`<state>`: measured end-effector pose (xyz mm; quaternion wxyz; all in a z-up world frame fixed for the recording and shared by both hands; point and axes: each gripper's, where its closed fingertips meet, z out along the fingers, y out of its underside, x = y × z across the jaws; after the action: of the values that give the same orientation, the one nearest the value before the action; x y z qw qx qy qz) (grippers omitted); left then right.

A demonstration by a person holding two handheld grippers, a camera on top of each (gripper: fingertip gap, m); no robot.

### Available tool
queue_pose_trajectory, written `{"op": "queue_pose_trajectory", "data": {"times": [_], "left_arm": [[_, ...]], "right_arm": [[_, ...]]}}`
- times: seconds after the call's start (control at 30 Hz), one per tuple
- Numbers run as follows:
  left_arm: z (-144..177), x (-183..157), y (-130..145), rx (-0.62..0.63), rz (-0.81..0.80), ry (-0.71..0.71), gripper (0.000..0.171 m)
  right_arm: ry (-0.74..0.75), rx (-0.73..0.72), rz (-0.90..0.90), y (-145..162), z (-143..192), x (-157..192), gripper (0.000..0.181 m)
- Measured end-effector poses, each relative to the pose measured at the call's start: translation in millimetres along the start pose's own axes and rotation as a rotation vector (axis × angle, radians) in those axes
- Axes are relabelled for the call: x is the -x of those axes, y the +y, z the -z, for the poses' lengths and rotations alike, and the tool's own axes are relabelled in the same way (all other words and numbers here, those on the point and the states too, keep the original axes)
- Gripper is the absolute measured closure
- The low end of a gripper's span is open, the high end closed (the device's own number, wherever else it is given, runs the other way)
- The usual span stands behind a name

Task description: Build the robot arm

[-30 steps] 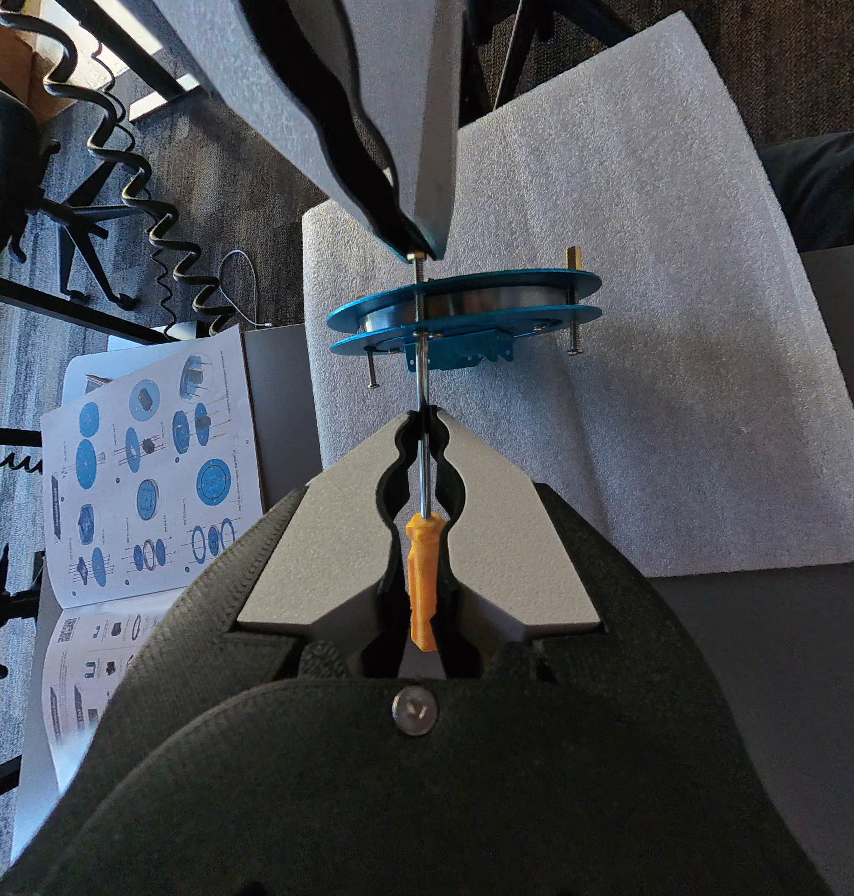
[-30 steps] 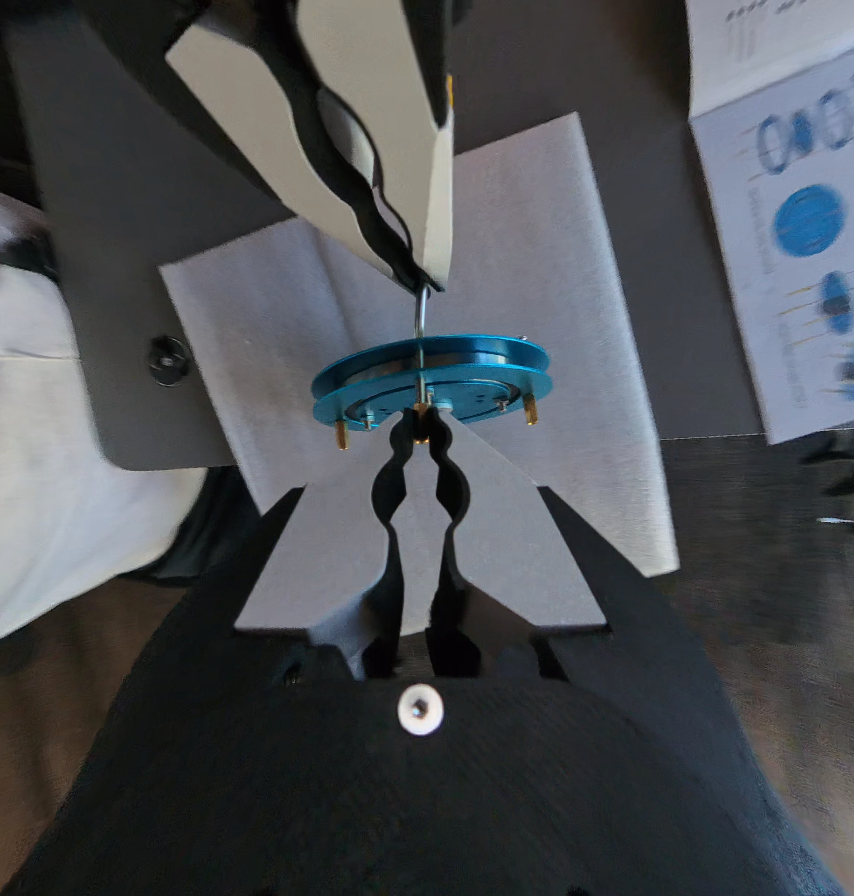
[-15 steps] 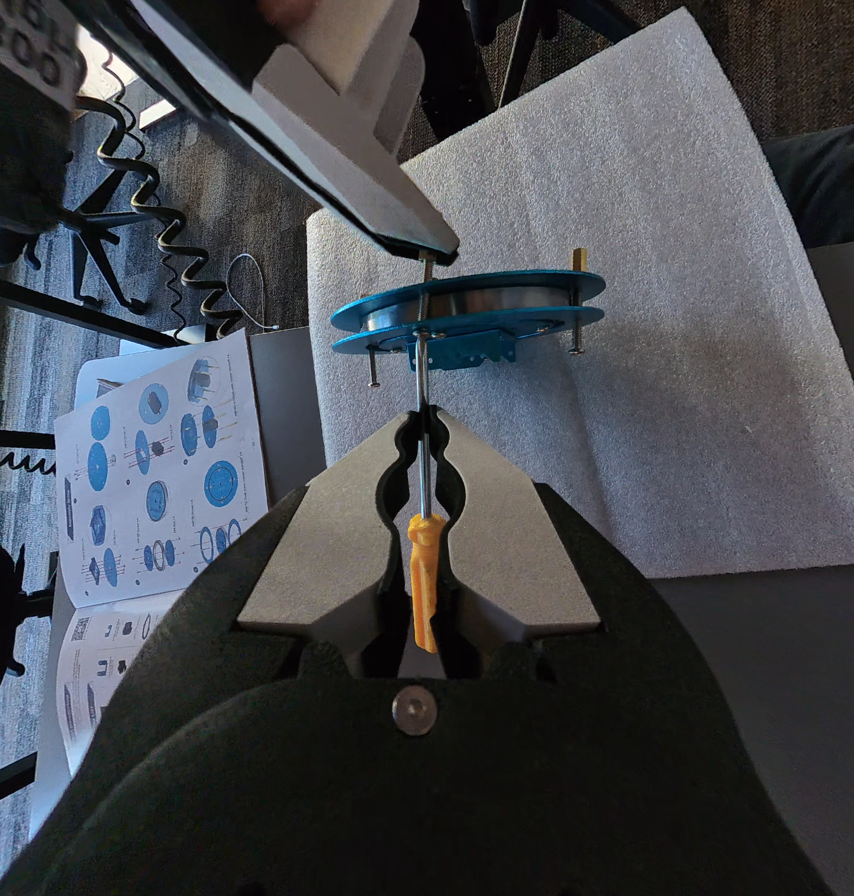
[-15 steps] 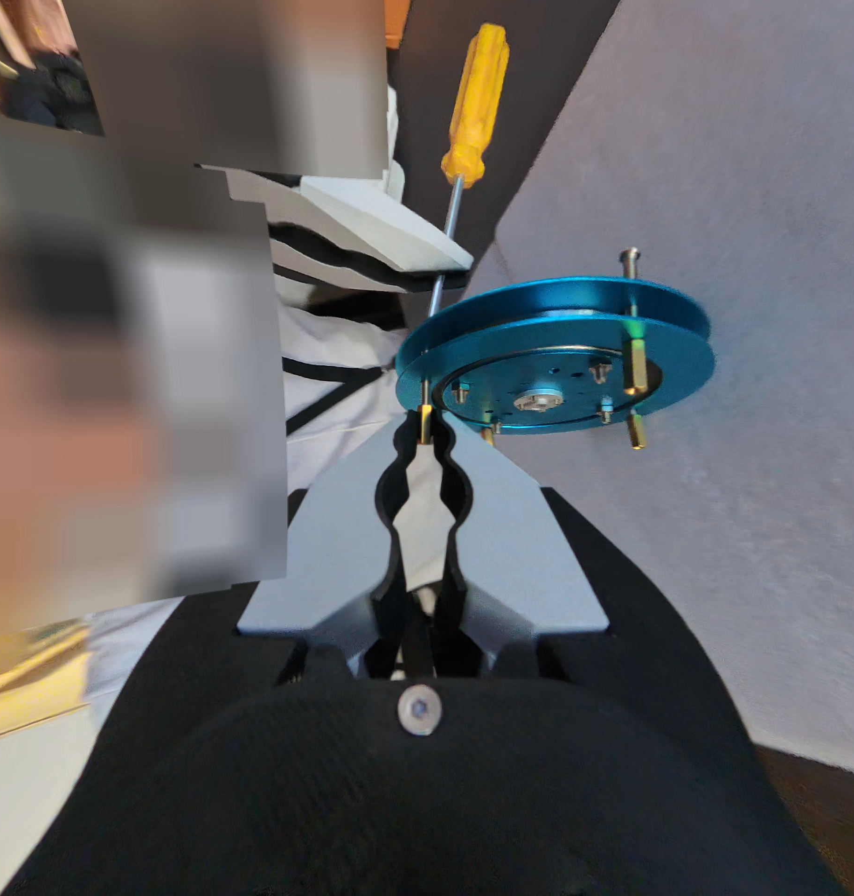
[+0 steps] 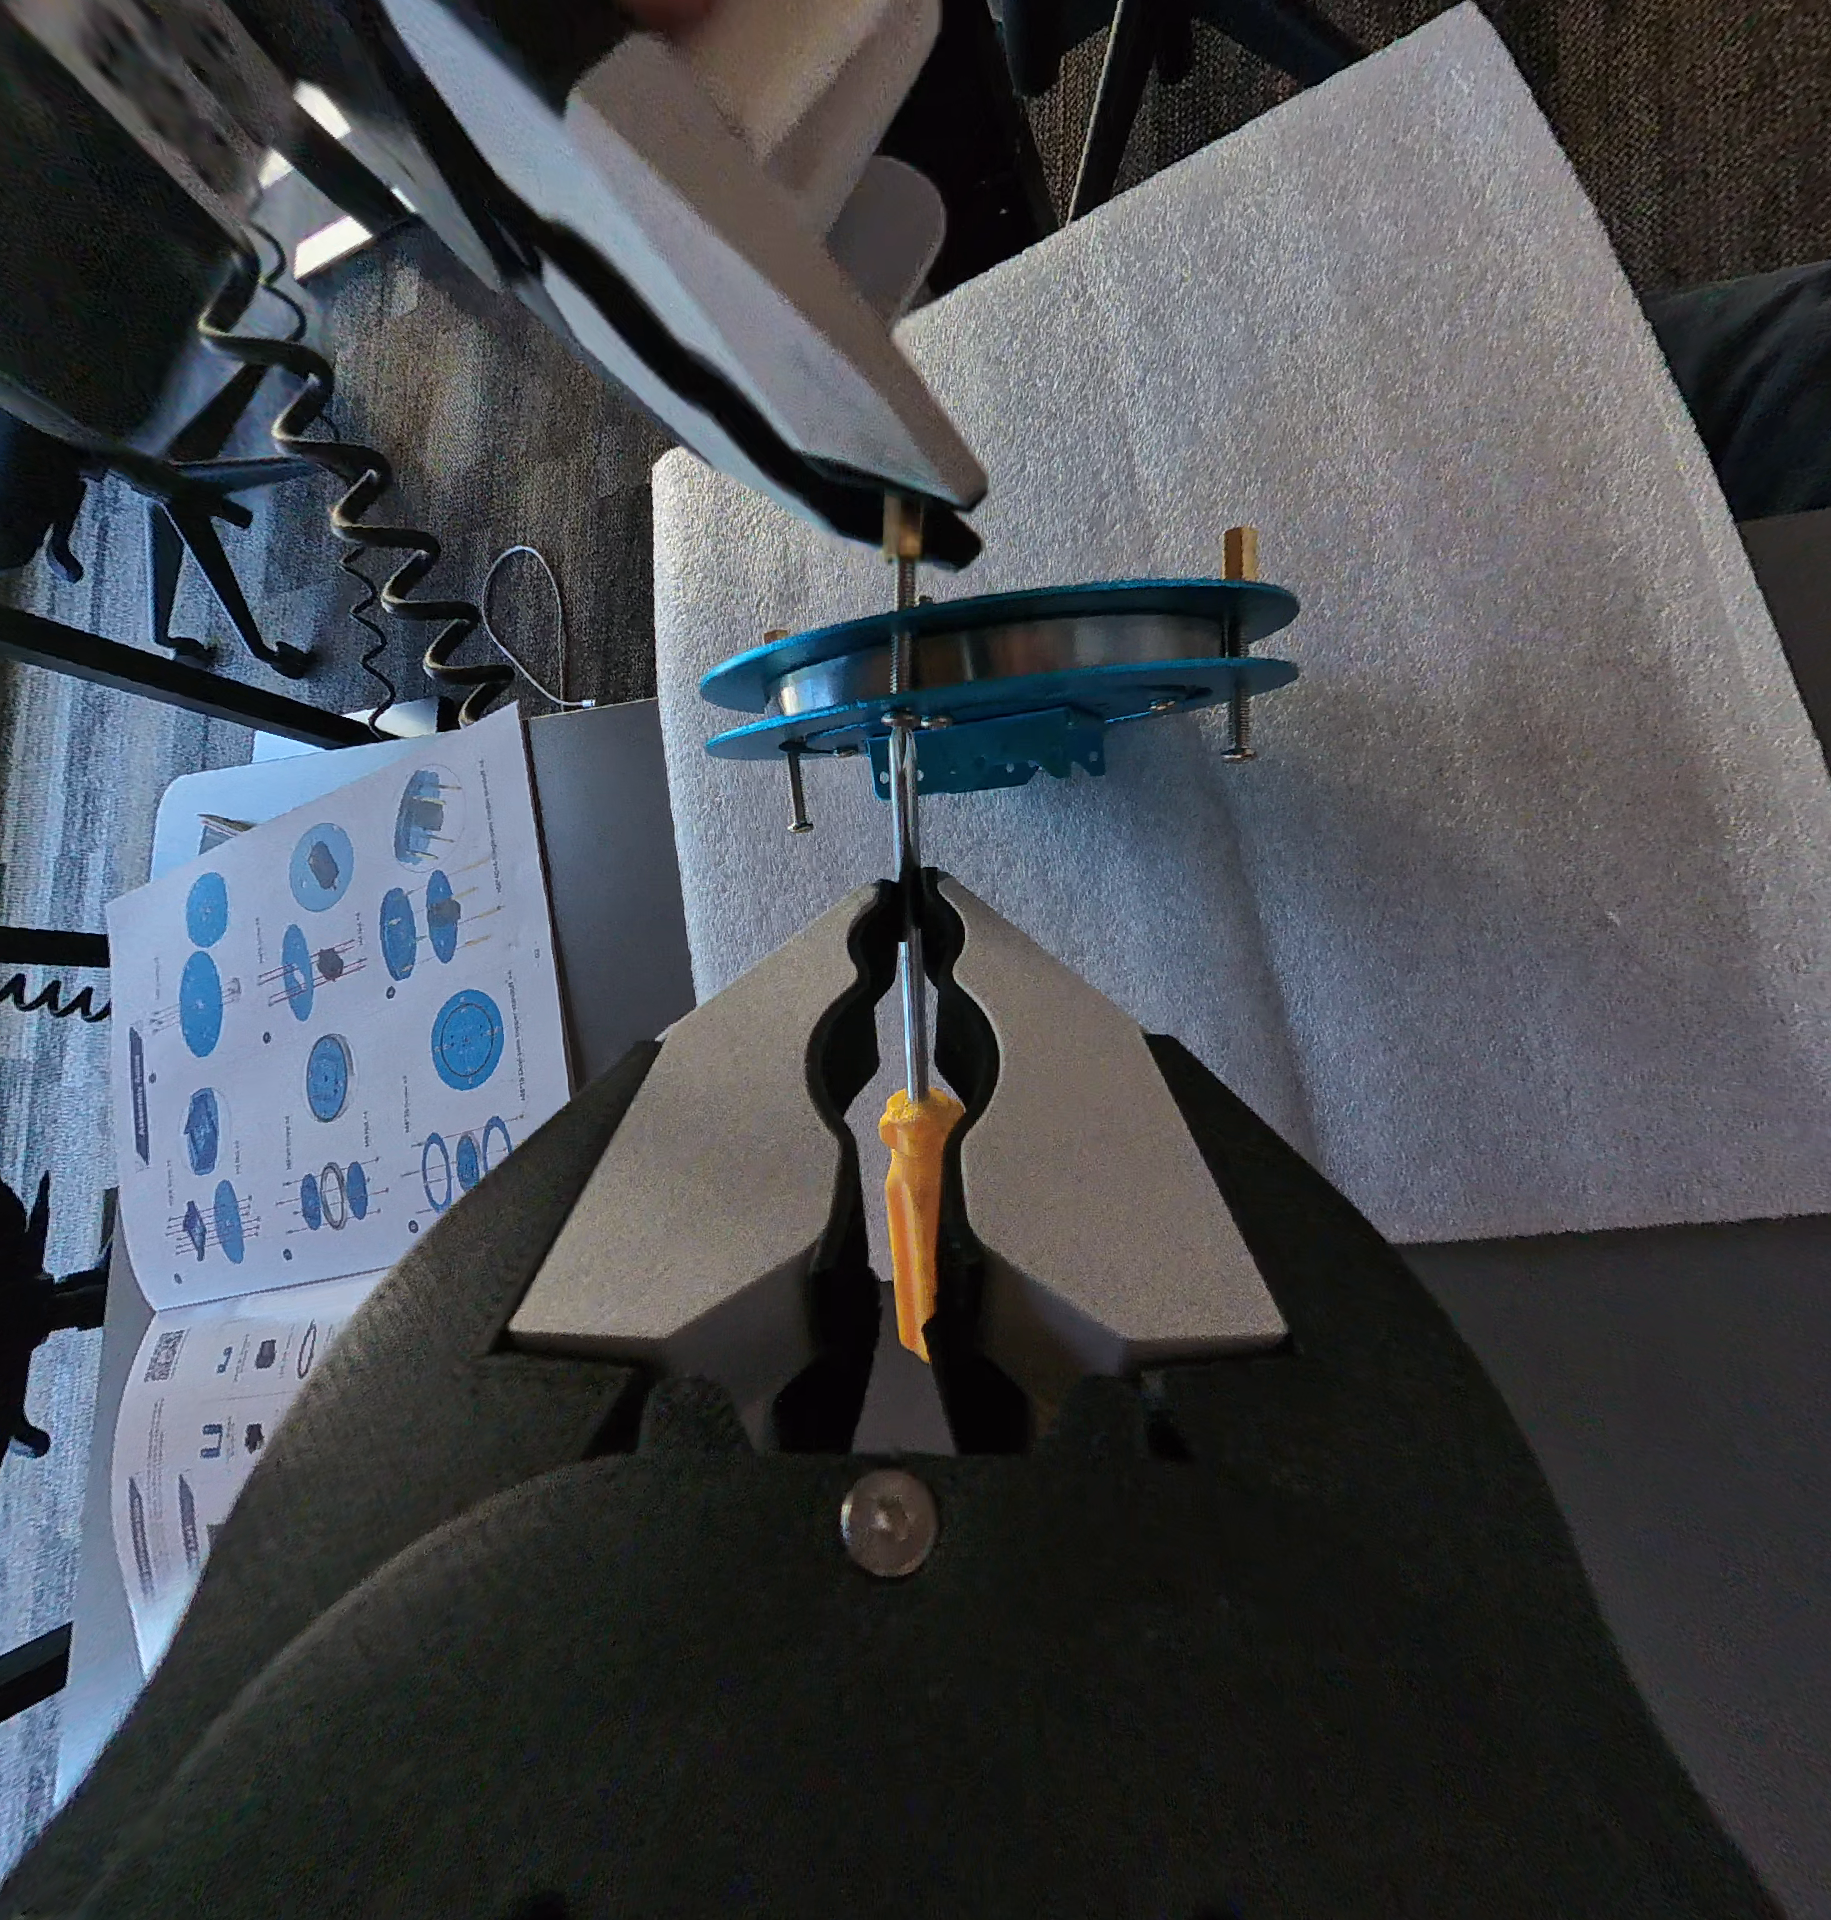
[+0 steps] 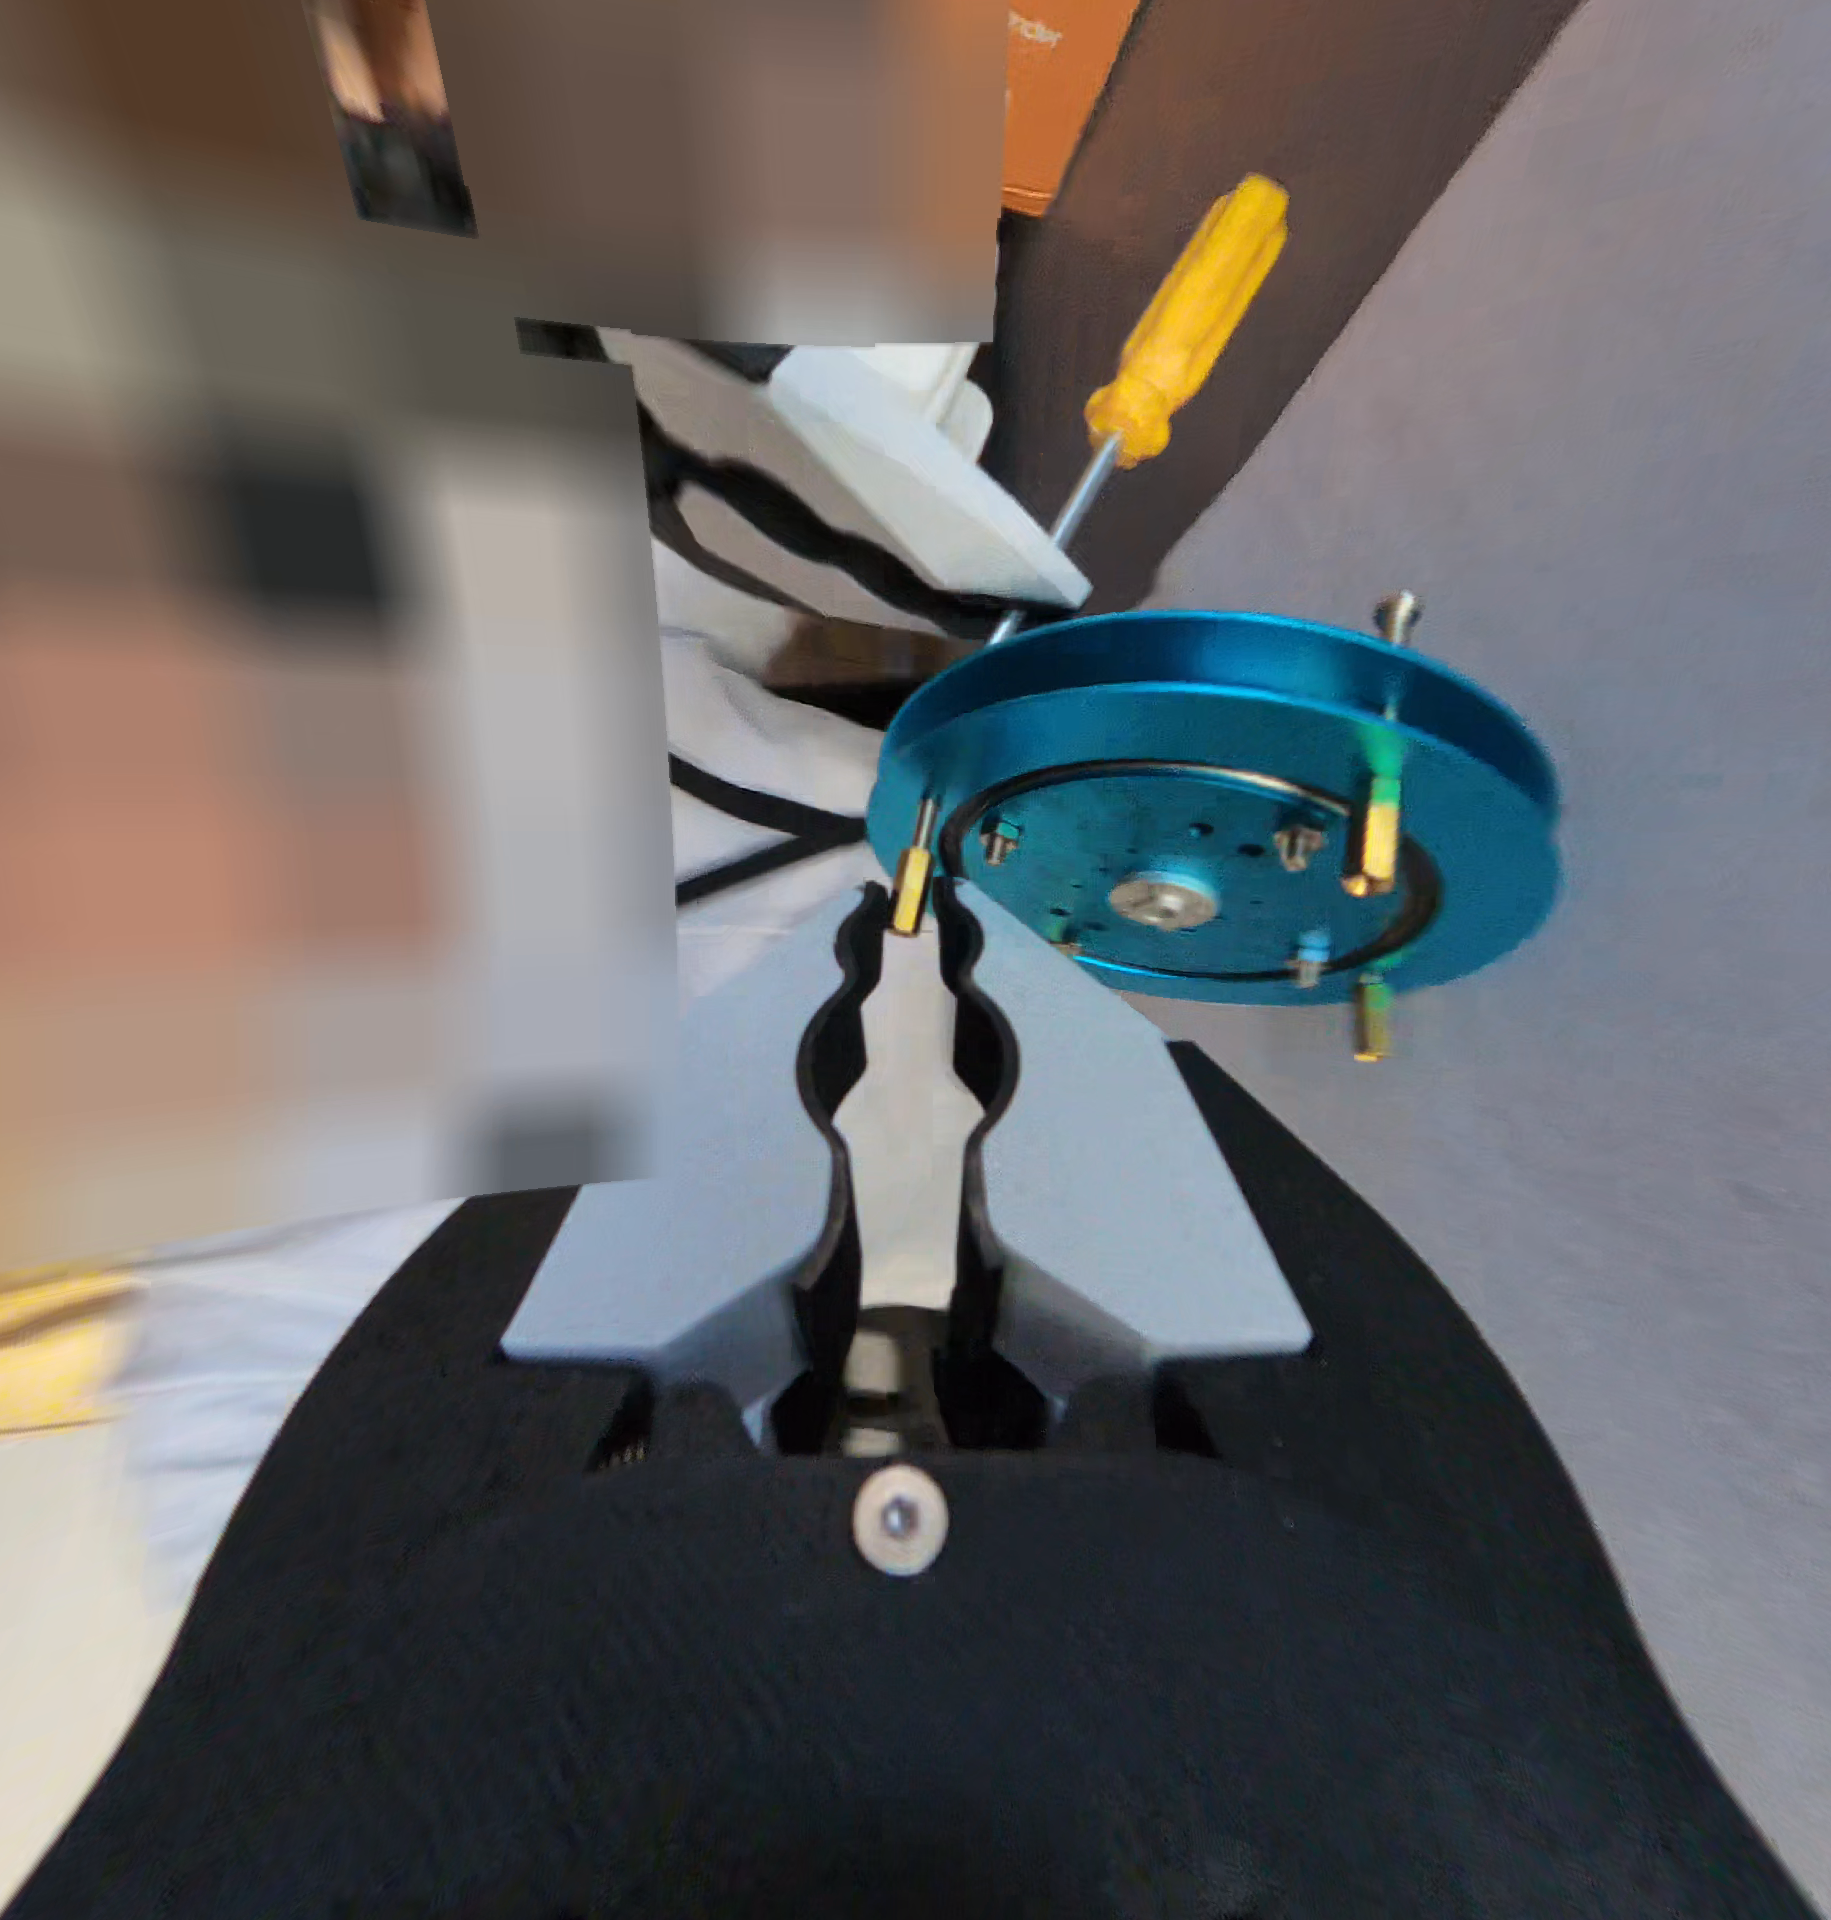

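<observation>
Left tongs clamp one orange-handled screwdriver; right tongs pinch one brass standoff on two stacked blue metal discs; white foam sheet behind.

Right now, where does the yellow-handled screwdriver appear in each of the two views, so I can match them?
Left wrist view: the yellow-handled screwdriver is at centre, clamped between the left gripper fingers, its shaft running up to the blue disc assembly.
Right wrist view: it is at upper right, slanting down to the disc.
Shared landmark: the blue disc assembly, held by the right gripper.
</observation>
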<state>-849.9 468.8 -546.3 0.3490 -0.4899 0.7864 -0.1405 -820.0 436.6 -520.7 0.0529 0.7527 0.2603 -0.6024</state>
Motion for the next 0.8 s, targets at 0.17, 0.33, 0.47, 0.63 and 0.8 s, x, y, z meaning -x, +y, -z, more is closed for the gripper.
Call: {"op": "queue_pose_trajectory", "data": {"times": [0.17,0.33,0.47,0.63,0.8], "left_arm": [[-0.1,0.6,0.8,0.001,0.005,0.003,0.170],[0.1,0.2,-0.4,-0.003,0.009,0.008,0.170],[0.2,0.1,-0.4,-0.003,0.012,0.010,0.170],[0.2,-0.2,-1.6,-0.002,0.007,0.006,0.170],[0.3,1.1,-0.6,0.005,0.001,-0.005,0.170]], "right_arm": [[0.612,-0.051,0.736,-13.9,10.9,3.6,0.148],[1.430,0.158,1.293,-14.8,20.9,3.8,0.154],[1.706,0.270,1.347,-10.8,15.7,-4.6,0.166],[1.778,0.215,1.301,-14.5,22.2,-4.3,0.176],[1.605,0.190,1.159,-12.7,19.5,-4.2,0.176]]}}
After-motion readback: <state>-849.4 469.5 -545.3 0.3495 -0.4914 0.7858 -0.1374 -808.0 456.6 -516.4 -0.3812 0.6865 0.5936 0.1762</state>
